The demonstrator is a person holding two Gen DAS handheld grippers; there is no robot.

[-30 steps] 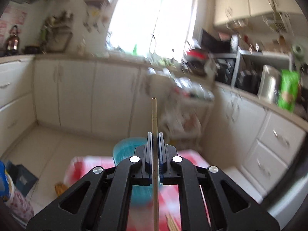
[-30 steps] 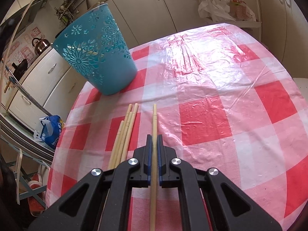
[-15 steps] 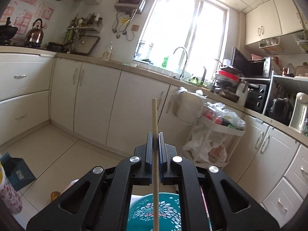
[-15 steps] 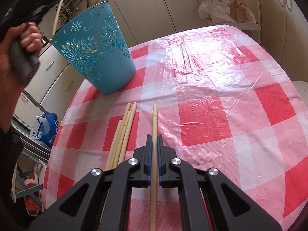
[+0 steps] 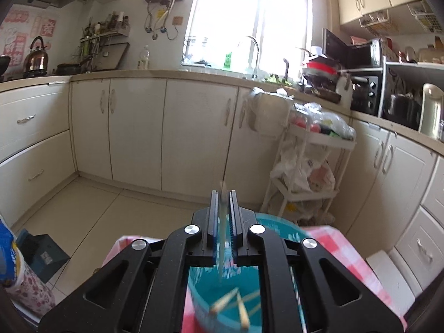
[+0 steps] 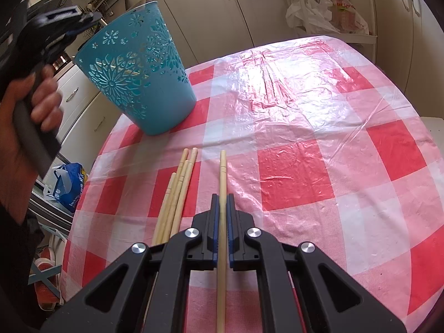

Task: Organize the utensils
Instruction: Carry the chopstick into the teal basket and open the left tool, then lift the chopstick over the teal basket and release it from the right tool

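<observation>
I had the left gripper above the teal basket, its jaws opening around a blurred chopstick that the pads no longer pressed. Several chopsticks already lay inside the basket. My right gripper was clamped on 1 chopstick over the red-checked tablecloth. 4 loose chopsticks lay just beside it.
</observation>
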